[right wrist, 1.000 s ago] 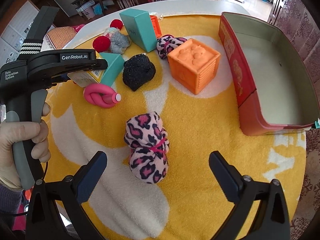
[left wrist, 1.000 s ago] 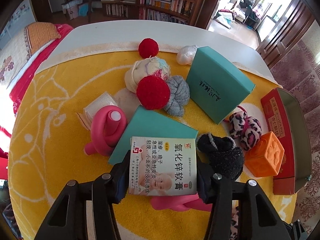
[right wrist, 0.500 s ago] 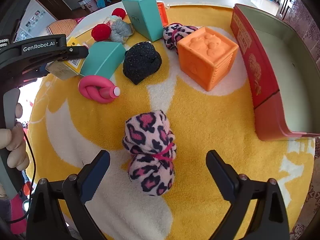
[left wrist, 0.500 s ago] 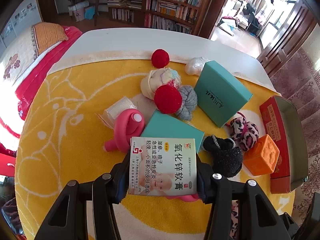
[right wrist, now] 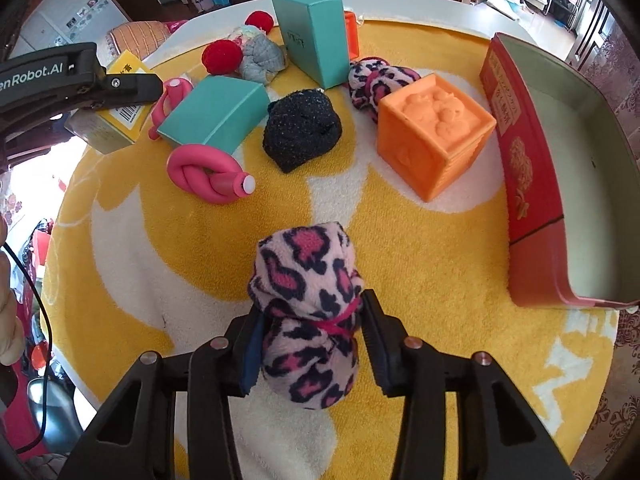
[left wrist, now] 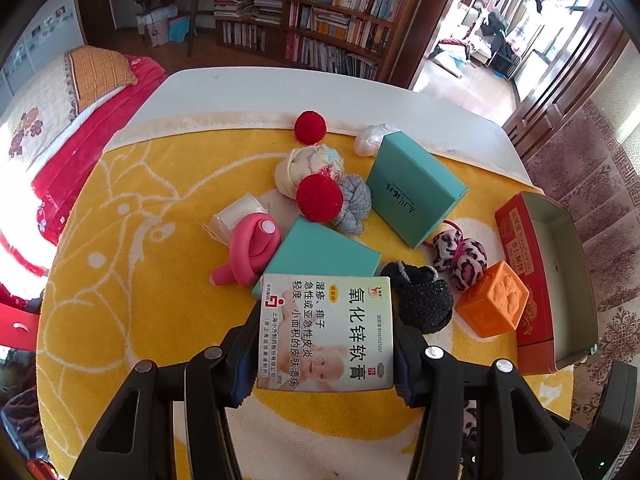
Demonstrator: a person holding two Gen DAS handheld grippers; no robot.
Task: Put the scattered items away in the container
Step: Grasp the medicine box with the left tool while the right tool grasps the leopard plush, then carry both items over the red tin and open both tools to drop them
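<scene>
The left gripper point(left wrist: 325, 334) is clamped on a white carton point(left wrist: 325, 332), its pads pressed flat against the carton's two long sides; the printed face reads 氧化锌软膏 in large black characters, with smaller red lines beside it and a baby's face at the lower edge. In the right wrist view the same carton shows a yellow side with a barcode, under a black arm lettered "enRobot.AI". The right gripper point(right wrist: 309, 334) has closed in on a fleecy leopard-print bundle point(right wrist: 308, 312), pink and black, cinched with a pink band, its pads touching both flanks at 6 o'clock of that view. The red tin point(right wrist: 516, 136), a shallow metal box with gold lettering on its outer wall and a plain grey inside, lies at 3 o'clock on the yellow-and-white towel point(right wrist: 400, 248) that covers the table point(left wrist: 240, 88). Just left of it stands an orange embossed cube point(right wrist: 434, 132), rubbery in look, and against its far side a second leopard bundle point(right wrist: 378, 80). At 12 o'clock a tall teal box point(right wrist: 314, 36) stands upright with fine dark script on its face; a flatter teal box point(right wrist: 216, 112) lies near 10 o'clock, beside a black fuzzy sock ball point(right wrist: 302, 132). A knotted pink foam roller point(right wrist: 210, 172) lies before it. Farther off sit two red pompoms point(left wrist: 320, 198) and a grey knit ball point(left wrist: 354, 202).
</scene>
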